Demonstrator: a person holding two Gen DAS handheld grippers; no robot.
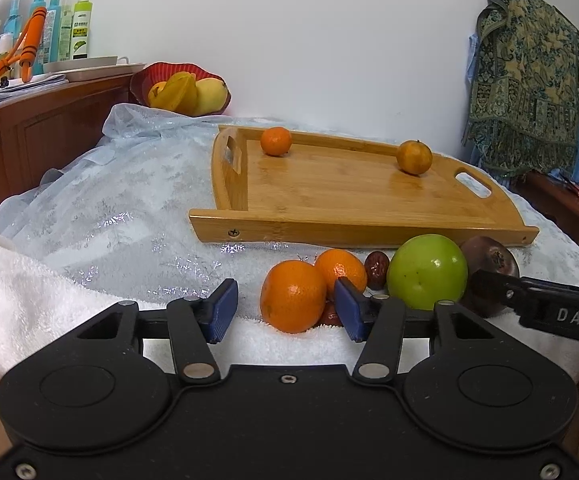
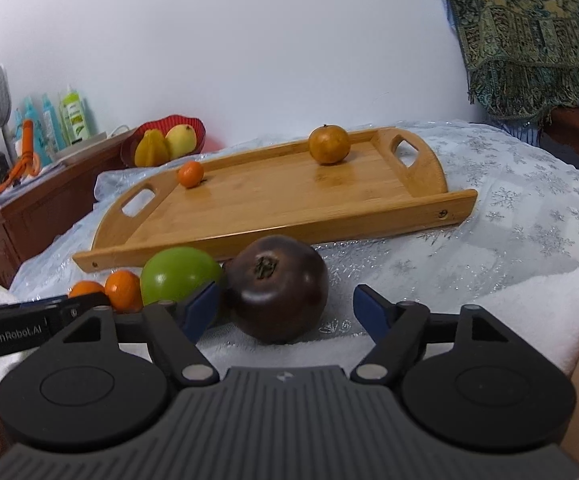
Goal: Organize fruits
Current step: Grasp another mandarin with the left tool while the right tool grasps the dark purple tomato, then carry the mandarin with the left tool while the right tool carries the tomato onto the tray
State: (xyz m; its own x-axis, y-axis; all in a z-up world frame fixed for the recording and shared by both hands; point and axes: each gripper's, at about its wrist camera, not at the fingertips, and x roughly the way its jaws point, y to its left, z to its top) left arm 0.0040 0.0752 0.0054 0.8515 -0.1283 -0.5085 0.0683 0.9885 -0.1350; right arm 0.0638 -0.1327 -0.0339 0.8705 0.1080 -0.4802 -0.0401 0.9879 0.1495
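Note:
A wooden tray (image 1: 329, 200) (image 2: 273, 208) lies on the table and holds a small tangerine (image 1: 276, 141) (image 2: 190, 174) and a duller orange fruit (image 1: 414, 157) (image 2: 329, 145). In front of the tray lie two tangerines (image 1: 292, 296) (image 2: 123, 290), a red date (image 1: 376, 270), a green apple (image 1: 427, 272) (image 2: 179, 274) and a dark purple fruit (image 1: 489, 260) (image 2: 277, 288). My left gripper (image 1: 285, 310) is open, its fingers either side of the near tangerine. My right gripper (image 2: 287, 312) is open around the dark purple fruit, not closed on it.
A red bowl (image 1: 157, 74) (image 2: 161, 130) of yellow fruit stands at the back left by a wooden cabinet (image 1: 41, 120) with spray bottles. A white towel (image 1: 17, 288) lies at the near edge. A patterned cloth (image 1: 529, 80) hangs at the right.

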